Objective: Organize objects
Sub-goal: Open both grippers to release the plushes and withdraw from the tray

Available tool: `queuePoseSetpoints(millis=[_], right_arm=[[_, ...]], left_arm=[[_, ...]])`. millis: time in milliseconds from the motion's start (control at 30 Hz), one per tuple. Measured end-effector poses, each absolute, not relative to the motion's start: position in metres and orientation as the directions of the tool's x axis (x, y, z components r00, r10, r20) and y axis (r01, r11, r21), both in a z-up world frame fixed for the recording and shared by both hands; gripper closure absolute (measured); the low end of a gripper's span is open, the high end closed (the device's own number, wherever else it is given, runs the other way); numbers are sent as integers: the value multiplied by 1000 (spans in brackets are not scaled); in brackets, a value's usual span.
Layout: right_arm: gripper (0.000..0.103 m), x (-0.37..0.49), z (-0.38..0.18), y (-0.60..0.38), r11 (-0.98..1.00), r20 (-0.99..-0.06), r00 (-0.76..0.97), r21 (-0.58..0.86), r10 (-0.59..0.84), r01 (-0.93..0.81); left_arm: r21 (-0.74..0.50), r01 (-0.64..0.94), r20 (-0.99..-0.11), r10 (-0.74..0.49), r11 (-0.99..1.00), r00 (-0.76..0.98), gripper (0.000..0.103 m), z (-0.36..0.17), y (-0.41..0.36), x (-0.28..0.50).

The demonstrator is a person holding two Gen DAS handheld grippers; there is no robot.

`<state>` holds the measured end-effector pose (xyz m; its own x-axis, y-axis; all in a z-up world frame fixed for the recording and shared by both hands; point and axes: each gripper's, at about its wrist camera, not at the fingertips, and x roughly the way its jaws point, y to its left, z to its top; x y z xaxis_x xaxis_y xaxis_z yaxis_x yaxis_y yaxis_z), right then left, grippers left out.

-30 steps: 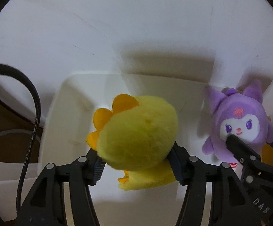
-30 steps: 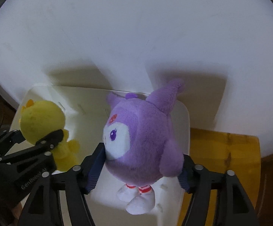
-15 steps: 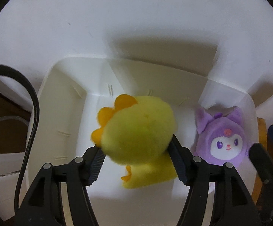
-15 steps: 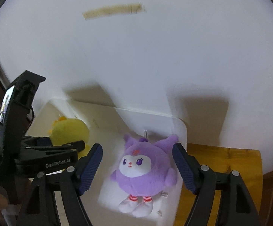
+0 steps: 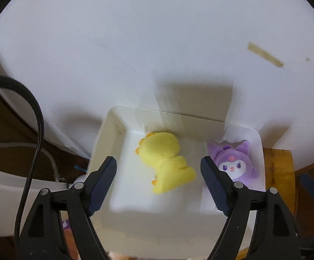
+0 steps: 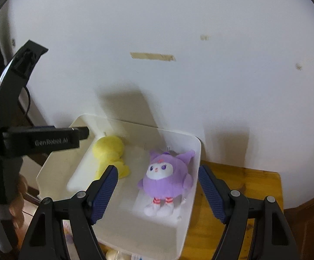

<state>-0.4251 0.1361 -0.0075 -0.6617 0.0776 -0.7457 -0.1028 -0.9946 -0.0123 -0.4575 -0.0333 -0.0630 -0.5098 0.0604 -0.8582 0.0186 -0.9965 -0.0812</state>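
Tongs (image 5: 158, 174) agape above binned duck (image 5: 164, 162)

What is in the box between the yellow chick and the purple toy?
Nothing: only bare white floor of the bin separates the yellow chick and purple toy, seen in both views.

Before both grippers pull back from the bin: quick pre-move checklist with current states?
1. Left gripper open, nothing between the pads: ok.
2. Right gripper open, nothing between the pads: ok.
3. Yellow plush chick inside the white plastic bin, lying on its side on the bin floor: ok.
4. Purple plush doll inside the same bin, face up against the right wall: ok.
5. The two plushes lie apart, neither hanging over the rim: ok.
6. Bin footing on the wooden stool: the stool shows only under its right part, so cannot tell.
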Motion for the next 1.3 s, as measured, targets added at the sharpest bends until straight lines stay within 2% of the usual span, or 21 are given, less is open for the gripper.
queuePoseSetpoints(millis=[167,267,567,933,1300], right_arm=[[25,-389,18,130,-995,-723,-685,-25,88,-101],[25,-363,38,125,-994,-708,-700,-39,99,-102],[23,-290,75,96,-991,-658,-741,-88,135,-102],[23,-203,99,66,-996,-615,-784,-65,85,-56],[23,-159,88,79,-995,-630,-776,53,34,-86]], left_arm=[[-49,1,-837,41,-999,-545,21,-19,-69,-413],[-32,-16,-824,36,-999,-565,21,-7,-52,-399],[-7,-65,-770,47,-998,-636,20,60,-65,-304],[15,-149,-740,89,-989,-667,20,63,-63,-211],[43,-181,-702,99,-983,-705,20,59,-68,-141]])
